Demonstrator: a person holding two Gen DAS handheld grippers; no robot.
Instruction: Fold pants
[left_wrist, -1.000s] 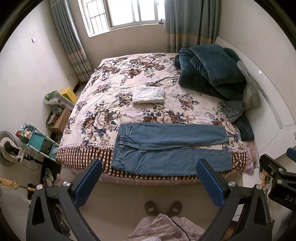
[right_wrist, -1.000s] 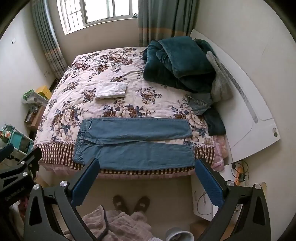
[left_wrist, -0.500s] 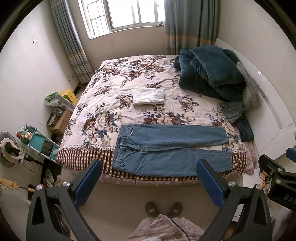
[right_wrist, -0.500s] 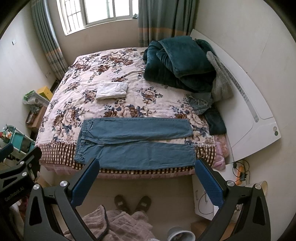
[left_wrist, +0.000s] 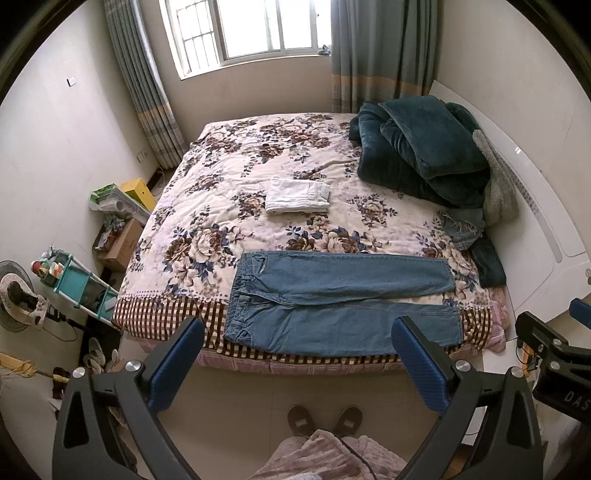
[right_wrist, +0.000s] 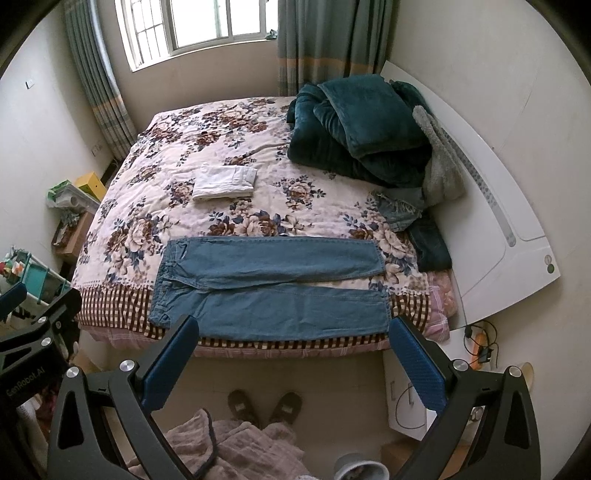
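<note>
Blue jeans (left_wrist: 340, 295) (right_wrist: 269, 284) lie flat along the near edge of the floral bed (left_wrist: 229, 206) (right_wrist: 155, 173), waistband to the left, both legs stretched to the right and slightly apart. My left gripper (left_wrist: 299, 360) hangs open over the floor in front of the bed, well short of the jeans, with nothing between its blue pads. My right gripper (right_wrist: 293, 358) is open and empty too, held back the same way. The other gripper's body shows at the right edge of the left wrist view and the left edge of the right wrist view.
A folded white garment (left_wrist: 297, 195) lies mid-bed. Dark green blankets (left_wrist: 421, 155) and other clothes are piled by the white headboard (left_wrist: 546, 229). A teal cart (left_wrist: 77, 284) and boxes stand left of the bed. The person's slippered feet (left_wrist: 323, 419) stand on the floor.
Both grippers have drawn back and risen slightly, so the bed and jeans sit a little lower in each view. The jeans have not moved.
</note>
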